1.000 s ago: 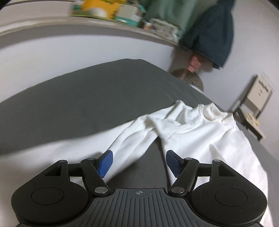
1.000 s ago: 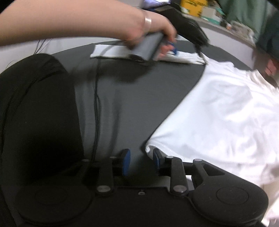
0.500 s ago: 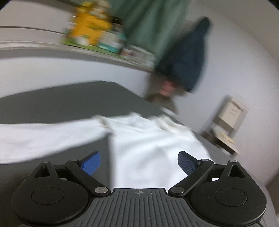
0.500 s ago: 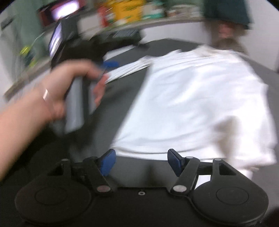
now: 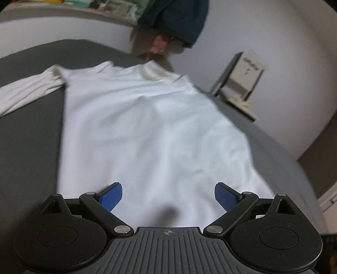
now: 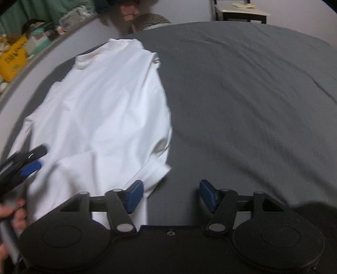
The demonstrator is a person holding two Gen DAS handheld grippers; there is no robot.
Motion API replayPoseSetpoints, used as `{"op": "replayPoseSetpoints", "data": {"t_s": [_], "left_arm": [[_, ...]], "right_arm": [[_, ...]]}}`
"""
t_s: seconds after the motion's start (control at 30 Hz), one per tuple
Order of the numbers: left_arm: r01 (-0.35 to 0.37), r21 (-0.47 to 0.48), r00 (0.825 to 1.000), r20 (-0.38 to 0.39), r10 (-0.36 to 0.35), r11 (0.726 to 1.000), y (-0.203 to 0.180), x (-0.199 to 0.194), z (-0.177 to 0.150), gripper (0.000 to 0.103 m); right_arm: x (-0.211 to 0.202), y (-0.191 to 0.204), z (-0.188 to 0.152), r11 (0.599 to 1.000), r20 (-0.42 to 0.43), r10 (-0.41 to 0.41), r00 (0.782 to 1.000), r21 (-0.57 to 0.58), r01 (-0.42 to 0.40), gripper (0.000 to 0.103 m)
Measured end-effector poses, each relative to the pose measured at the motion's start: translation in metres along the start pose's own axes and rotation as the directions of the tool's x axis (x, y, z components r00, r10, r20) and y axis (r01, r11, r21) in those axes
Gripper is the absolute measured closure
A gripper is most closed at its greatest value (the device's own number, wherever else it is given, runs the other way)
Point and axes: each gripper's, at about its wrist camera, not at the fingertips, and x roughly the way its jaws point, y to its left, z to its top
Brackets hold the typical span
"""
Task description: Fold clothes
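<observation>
A white long-sleeved shirt (image 5: 147,130) lies spread on a dark grey sheet (image 5: 27,126), collar at the far end, one sleeve stretched out to the left. My left gripper (image 5: 168,197) hovers open over the shirt's near hem with nothing between its blue pads. In the right wrist view the same shirt (image 6: 105,109) lies on the left half of the sheet (image 6: 242,94). My right gripper (image 6: 171,195) is open at the shirt's lower right corner, its left pad over the cloth. The left gripper (image 6: 23,164) shows at the left edge, held by a hand.
A shelf with boxes and dark and green clothes (image 5: 177,19) runs along the far wall. A small side table (image 5: 242,84) stands beyond the bed's right edge. Bare grey sheet fills the right half of the right wrist view.
Both grippers swung across to the shirt's near hem. The left moved off the sleeve and opened wider. The right opened from nearly shut and shifted to the lower right corner.
</observation>
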Motion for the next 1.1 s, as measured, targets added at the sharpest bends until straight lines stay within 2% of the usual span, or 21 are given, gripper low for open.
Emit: {"op": "replayPoseSetpoints", "data": {"t_s": [0.13, 0.2, 0.27, 0.3, 0.4, 0.47, 0.57, 0.7, 0.77, 0.8, 0.87, 0.93, 1.03, 1.1], "left_arm": [[0.001, 0.008, 1.000, 0.006, -0.001, 1.000, 0.006, 0.006, 0.000, 0.008], [-0.017, 0.060, 1.000, 0.006, 0.016, 0.998, 0.000, 0.008, -0.001, 0.008], [-0.004, 0.058, 1.000, 0.007, 0.004, 0.998, 0.000, 0.004, -0.001, 0.007], [0.007, 0.049, 1.000, 0.007, -0.007, 0.999, 0.001, 0.002, -0.001, 0.008], [0.039, 0.021, 0.999, 0.008, -0.039, 0.999, 0.003, -0.005, 0.000, 0.008], [0.061, 0.002, 0.998, 0.009, -0.061, 0.998, 0.005, -0.010, 0.000, 0.008], [0.093, -0.025, 0.996, 0.012, -0.093, 0.995, 0.008, -0.017, 0.001, 0.007], [0.134, -0.027, 0.991, 0.024, -0.133, 0.991, 0.004, -0.019, -0.001, 0.007], [0.153, -0.015, 0.988, 0.034, -0.152, 0.988, -0.001, -0.015, -0.001, 0.008], [0.162, -0.008, 0.986, 0.039, -0.162, 0.987, -0.003, -0.013, -0.002, 0.008], [0.190, 0.003, 0.981, 0.047, -0.190, 0.982, -0.009, -0.008, 0.000, 0.008], [0.202, 0.005, 0.978, 0.052, -0.202, 0.979, -0.013, -0.005, 0.003, 0.008], [0.199, 0.009, 0.978, 0.057, -0.199, 0.980, -0.015, -0.001, 0.014, 0.008], [0.188, 0.015, 0.980, 0.060, -0.189, 0.982, -0.014, 0.002, 0.024, 0.008]], "right_arm": [[0.007, -0.010, 0.012, 0.994, 0.071, 0.038, 0.997, 0.104, -0.046, 0.046], [0.010, -0.017, 0.016, 0.990, 0.058, 0.046, 0.997, 0.130, -0.054, 0.051], [0.008, -0.021, 0.014, 0.985, 0.038, 0.084, 0.996, 0.147, -0.089, 0.053], [0.005, -0.021, 0.012, 0.986, 0.033, 0.093, 0.995, 0.136, -0.096, 0.053], [-0.011, -0.015, 0.008, 0.999, 0.036, 0.032, 0.999, 0.008, -0.033, 0.052], [-0.017, -0.009, 0.008, 0.995, -0.011, 0.003, 1.000, -0.096, -0.004, 0.041], [-0.012, -0.002, 0.009, 0.984, -0.077, -0.011, 0.997, -0.176, -0.003, 0.036], [-0.007, -0.013, 0.021, 0.998, 0.018, 0.059, 0.998, -0.030, -0.059, 0.035], [0.001, -0.024, 0.035, 0.993, 0.108, 0.070, 0.992, 0.086, -0.080, 0.035], [0.007, -0.027, 0.044, 0.991, 0.147, 0.065, 0.987, 0.106, -0.081, 0.036], [0.022, -0.030, 0.065, 0.990, 0.199, 0.062, 0.978, 0.113, -0.086, 0.045], [0.043, -0.032, 0.090, 0.987, 0.210, 0.084, 0.974, 0.115, -0.110, 0.052], [0.076, -0.032, 0.122, 0.977, 0.188, 0.153, 0.970, 0.119, -0.177, 0.052], [0.096, -0.025, 0.134, 0.978, 0.138, 0.173, 0.975, 0.096, -0.187, 0.052]]}}
